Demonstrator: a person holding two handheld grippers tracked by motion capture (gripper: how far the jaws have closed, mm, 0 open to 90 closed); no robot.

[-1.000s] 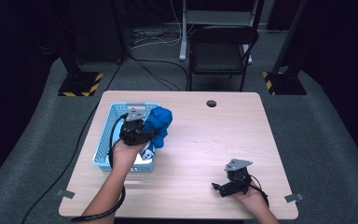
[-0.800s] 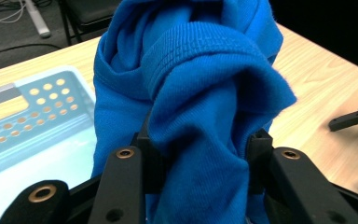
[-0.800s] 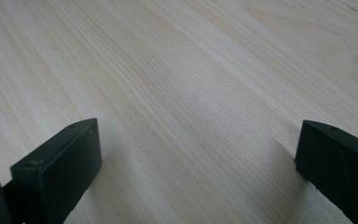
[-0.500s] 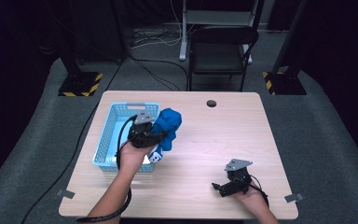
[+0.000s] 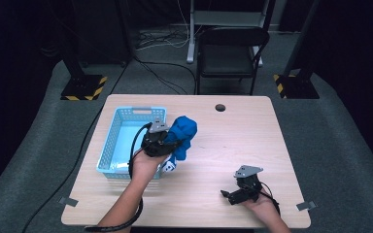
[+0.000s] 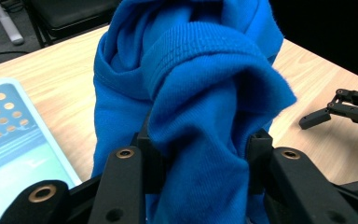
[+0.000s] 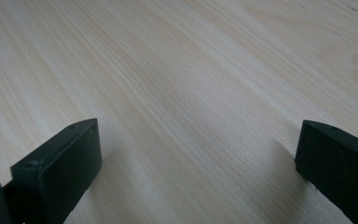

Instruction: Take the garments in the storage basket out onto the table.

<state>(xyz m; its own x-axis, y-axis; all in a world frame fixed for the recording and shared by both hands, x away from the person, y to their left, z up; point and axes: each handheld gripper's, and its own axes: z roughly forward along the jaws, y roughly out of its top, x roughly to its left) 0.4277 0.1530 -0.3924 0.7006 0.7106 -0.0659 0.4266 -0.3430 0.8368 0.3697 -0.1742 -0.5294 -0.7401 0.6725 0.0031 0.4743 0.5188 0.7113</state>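
From the high view the left gripper [image 5: 167, 142] sits just past the right-hand wall of a light blue perforated basket [image 5: 126, 141], with a bunched blue sweatshirt [image 5: 183, 136] standing out beyond its tip over the bench [image 5: 233, 145]. The left gripper view brings out what the overhead one cannot: the two black jaws are clamped on a thick fold of the cloth [image 6: 200, 107], ribbed knit wrapped over the top, while the rest hangs down beside and below the gripper. The bundle's long axis runs roughly upright, rising ahead of the gripper and drooping toward the bench at its lower end. The left forearm reaches forward from the bottom edge, wrist raised, with the cable looping back along it. The right gripper [image 5: 234, 194] lies low near the bench's front edge, cradled in an upturned hand and pointing toward the left gripper, well apart from the cloth. The right gripper view shows its jaws spread wide with bare wood grain between them.
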